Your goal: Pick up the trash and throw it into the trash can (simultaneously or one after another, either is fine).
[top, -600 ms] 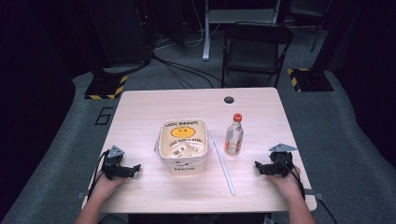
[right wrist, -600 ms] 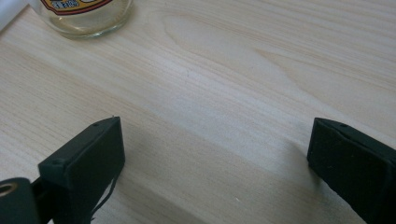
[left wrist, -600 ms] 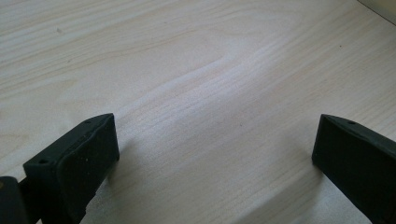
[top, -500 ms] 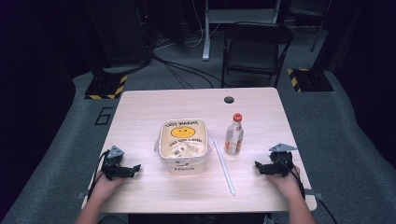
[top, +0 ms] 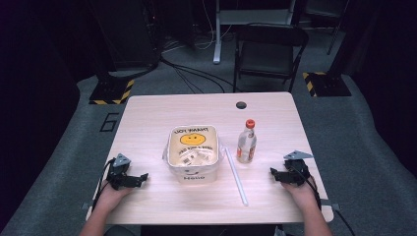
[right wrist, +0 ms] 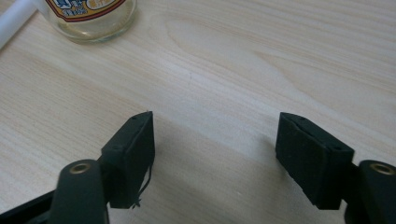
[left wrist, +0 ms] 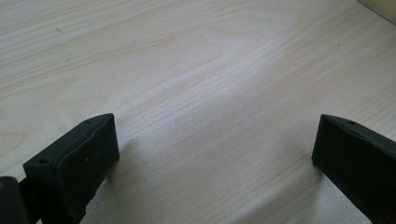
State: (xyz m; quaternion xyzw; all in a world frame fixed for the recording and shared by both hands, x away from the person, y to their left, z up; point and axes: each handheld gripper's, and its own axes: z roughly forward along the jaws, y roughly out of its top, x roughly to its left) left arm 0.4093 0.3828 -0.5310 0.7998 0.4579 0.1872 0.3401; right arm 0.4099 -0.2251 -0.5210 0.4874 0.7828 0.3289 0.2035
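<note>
On the desk [top: 147, 123], both grippers, left [top: 141, 177] and right [top: 273, 172], rested with jaws wide and empty, flanking the bag [top: 193, 152], bottle [top: 246, 142] and straw [top: 235, 172]; the first reach probably remained pending.

Between the earlier pictures and this moment I see no change — the left gripper [top: 140, 177], the right gripper [top: 273, 172], the bottle [top: 246, 142] and the straw [top: 235, 172] lie exactly as before.
</note>
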